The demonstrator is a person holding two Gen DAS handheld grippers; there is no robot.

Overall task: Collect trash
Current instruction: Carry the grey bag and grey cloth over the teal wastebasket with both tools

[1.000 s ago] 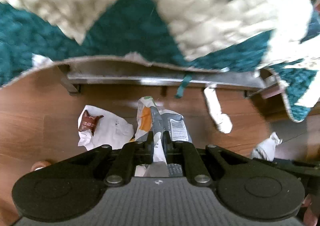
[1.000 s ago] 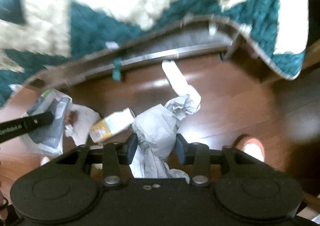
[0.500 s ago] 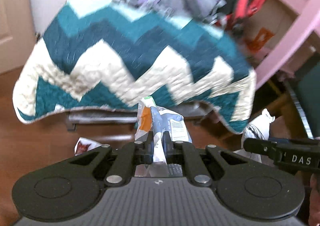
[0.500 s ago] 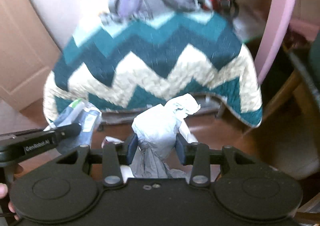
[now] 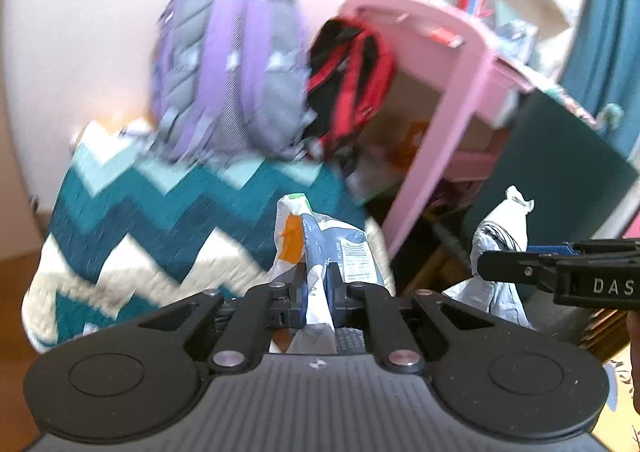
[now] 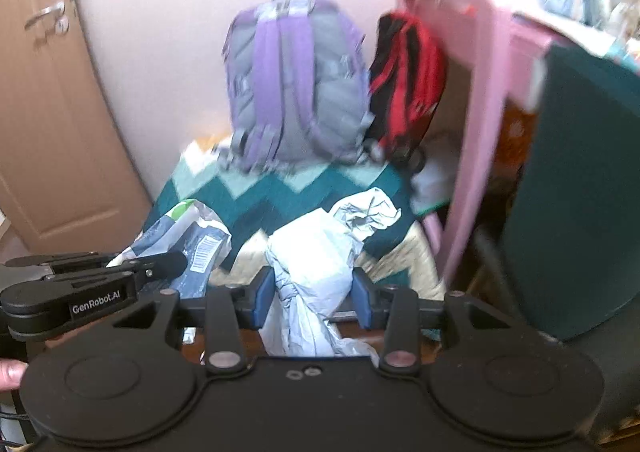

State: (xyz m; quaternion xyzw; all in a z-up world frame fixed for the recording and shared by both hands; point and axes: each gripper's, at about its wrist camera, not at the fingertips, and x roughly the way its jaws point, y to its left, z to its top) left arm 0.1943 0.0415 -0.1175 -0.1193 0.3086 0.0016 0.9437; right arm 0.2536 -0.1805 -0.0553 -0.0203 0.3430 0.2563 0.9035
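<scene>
The left gripper pinches a blue-and-orange printed plastic wrapper tight. The right gripper clamps crumpled grey-white paper, half-wide

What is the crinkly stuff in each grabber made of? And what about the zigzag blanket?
The wrapper in the left gripper looks like thin printed plastic film: glossy, with a barcode. The crumpled wad in the right gripper looks like pale paper or thin plastic; its sharp creases fit either. The zigzag blanket looks like soft quilted fabric, though it is blurred.
</scene>
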